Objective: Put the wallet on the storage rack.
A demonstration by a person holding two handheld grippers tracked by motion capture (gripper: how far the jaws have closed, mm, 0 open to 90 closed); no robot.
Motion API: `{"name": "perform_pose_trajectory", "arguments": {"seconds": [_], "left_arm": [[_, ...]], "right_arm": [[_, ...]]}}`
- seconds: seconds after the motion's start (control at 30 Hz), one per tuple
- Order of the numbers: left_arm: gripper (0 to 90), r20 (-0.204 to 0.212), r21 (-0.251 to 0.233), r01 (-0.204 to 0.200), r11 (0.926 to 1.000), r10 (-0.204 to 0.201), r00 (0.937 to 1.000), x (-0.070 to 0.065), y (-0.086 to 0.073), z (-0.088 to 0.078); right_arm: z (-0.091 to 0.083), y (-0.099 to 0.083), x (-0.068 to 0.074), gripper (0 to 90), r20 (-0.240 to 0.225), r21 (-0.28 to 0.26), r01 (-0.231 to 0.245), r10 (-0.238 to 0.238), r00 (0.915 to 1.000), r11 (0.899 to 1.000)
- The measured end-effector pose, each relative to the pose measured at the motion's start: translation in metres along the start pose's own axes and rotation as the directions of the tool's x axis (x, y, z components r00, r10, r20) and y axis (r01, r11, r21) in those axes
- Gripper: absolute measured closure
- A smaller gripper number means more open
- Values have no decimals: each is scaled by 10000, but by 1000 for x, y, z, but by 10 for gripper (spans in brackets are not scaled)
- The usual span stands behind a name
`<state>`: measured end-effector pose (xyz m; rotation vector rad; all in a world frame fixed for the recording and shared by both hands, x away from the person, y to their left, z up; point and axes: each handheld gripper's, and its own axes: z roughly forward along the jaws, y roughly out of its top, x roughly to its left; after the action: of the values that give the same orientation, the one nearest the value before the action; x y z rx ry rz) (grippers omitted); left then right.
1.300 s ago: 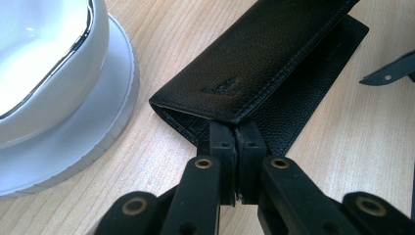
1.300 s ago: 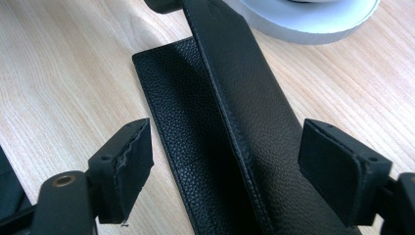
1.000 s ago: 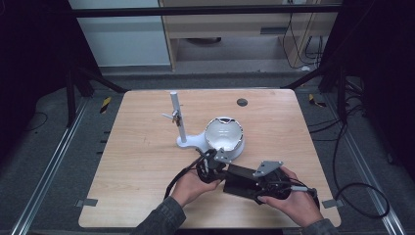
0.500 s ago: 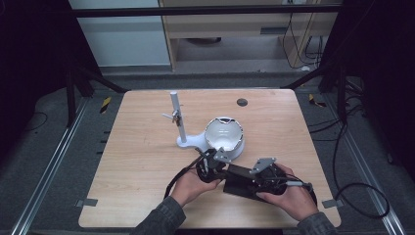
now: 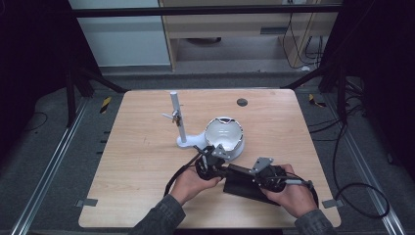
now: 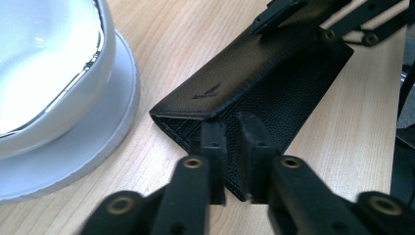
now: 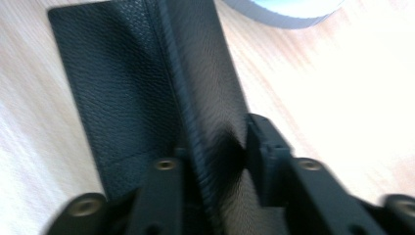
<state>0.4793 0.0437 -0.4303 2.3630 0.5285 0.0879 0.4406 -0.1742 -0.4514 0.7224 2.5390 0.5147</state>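
Small unreadable embossed mark on black leather case (image 6: 254, 78), your left gripper (image 6: 234, 147) loosening on its near end, your right gripper (image 7: 220, 161) just closed, pinching its raised fold.

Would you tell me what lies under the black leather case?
The black leather case lies on the bare wooden table, beside the white bowl. Whatever is inside it or beneath its middle is hidden.
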Motion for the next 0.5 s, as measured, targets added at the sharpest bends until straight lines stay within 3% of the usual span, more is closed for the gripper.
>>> {"name": "perform_pose_trajectory", "arguments": {"seconds": [0.07, 0.1, 0.23, 0.4, 0.5], "left_arm": [[718, -56, -9, 34, 10000, -34, 10000, 0, -1, -2], [686, -273, -41, 27, 10000, -28, 9996, 1, -3, -6], [530, -542, -57, 95, 9999, -98, 9985, 4, -8, -13], [293, -358, -361, 89, 9993, -102, 9993, 8, -11, -20], [182, -214, -595, -185, 9981, 173, 9996, 10, -12, -22]], "right_arm": [[-3, 1, -3, 818, 186, -115, 261, -259, 9995, 9996], [-5, 2, -4, 837, 165, -142, 310, -307, 9994, 9994], [-13, 0, -9, 842, 42, -456, 301, -300, 9995, 9985], [-30, -7, -17, 843, -81, -1304, -29, 19, 10000, 9915], [-40, -13, -22, 842, -81, -1937, -143, 130, 9999, 9810]]}}
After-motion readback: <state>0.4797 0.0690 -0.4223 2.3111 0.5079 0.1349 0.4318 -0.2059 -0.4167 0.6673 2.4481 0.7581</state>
